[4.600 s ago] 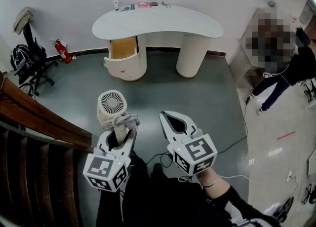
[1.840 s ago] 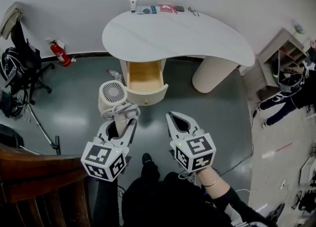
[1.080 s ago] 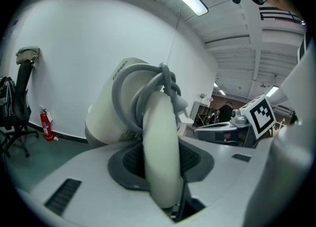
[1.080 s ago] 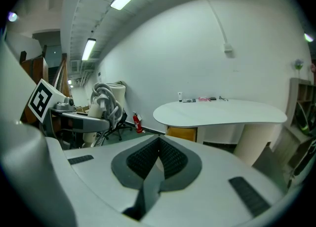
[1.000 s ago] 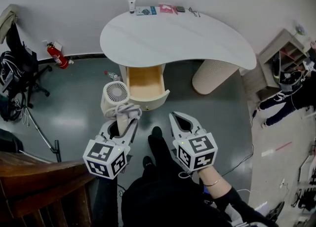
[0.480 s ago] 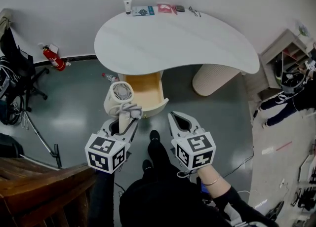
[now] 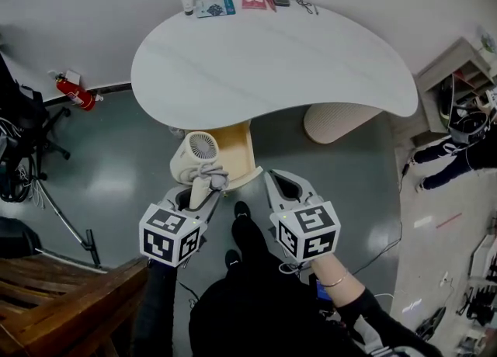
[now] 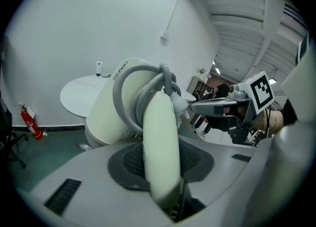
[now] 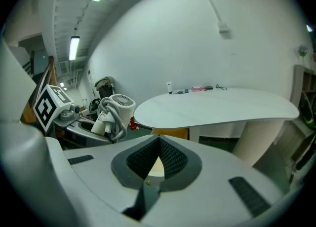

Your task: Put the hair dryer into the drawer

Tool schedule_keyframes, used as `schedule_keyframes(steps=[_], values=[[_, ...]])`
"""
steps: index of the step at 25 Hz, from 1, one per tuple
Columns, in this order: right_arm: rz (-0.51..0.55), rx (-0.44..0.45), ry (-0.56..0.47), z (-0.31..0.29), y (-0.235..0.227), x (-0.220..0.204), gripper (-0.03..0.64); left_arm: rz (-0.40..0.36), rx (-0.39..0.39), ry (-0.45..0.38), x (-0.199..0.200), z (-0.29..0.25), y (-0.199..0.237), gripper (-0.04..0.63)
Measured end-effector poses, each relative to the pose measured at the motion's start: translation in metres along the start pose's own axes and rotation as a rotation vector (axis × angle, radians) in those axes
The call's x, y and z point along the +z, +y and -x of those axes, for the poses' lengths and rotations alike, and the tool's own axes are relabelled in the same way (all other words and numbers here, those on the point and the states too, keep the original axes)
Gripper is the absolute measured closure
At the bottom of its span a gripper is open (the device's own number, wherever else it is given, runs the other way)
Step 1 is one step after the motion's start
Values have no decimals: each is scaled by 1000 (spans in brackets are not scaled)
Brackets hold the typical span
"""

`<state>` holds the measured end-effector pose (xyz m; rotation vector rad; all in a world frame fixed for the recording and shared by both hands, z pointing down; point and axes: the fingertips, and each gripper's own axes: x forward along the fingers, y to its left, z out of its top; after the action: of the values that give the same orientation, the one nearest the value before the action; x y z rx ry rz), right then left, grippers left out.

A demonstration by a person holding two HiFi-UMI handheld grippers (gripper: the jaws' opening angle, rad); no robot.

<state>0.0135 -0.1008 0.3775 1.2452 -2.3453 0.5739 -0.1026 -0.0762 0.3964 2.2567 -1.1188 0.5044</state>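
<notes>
Head view: left tool (image 7: 199, 191) clamps the hair dryer (image 7: 198, 160), right tool (image 7: 273, 177) closed, empty. The drawer (image 7: 237, 150) looks half hidden, so the dryer could clip the bench (image 7: 272, 60).

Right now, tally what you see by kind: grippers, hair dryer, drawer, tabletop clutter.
Grippers: 2 (left gripper, right gripper)
Hair dryer: 1
Drawer: 1
Tube: 1
Packets: 2 (teal packet, pink packet)
Other small tabletop items: 2 (dark item, wiry item)
Total: 9

We grip the cream, round-headed hair dryer (image 7: 198, 158) in our left gripper (image 7: 201, 195), by the open wooden drawer's (image 7: 239, 150) left edge.
</notes>
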Motion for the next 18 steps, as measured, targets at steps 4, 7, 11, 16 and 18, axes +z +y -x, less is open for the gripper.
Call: schedule_keyframes(steps=[4, 7, 11, 16, 18], values=[[-12, 8, 24, -18, -14, 4, 615, -17, -32, 83, -3, -21, 5, 465], [-22, 17, 43, -32, -19, 5, 615, -39, -59, 156, -10, -33, 8, 465], [-31, 30, 68, -49, -28, 5, 615, -57, -95, 250, -18, -49, 15, 465], [-34, 40, 104, -66, -34, 1, 615, -81, -149, 372, -32, -65, 21, 465], [-39, 43, 115, -71, -36, -1, 615, -107, -171, 426, -38, -70, 23, 465]])
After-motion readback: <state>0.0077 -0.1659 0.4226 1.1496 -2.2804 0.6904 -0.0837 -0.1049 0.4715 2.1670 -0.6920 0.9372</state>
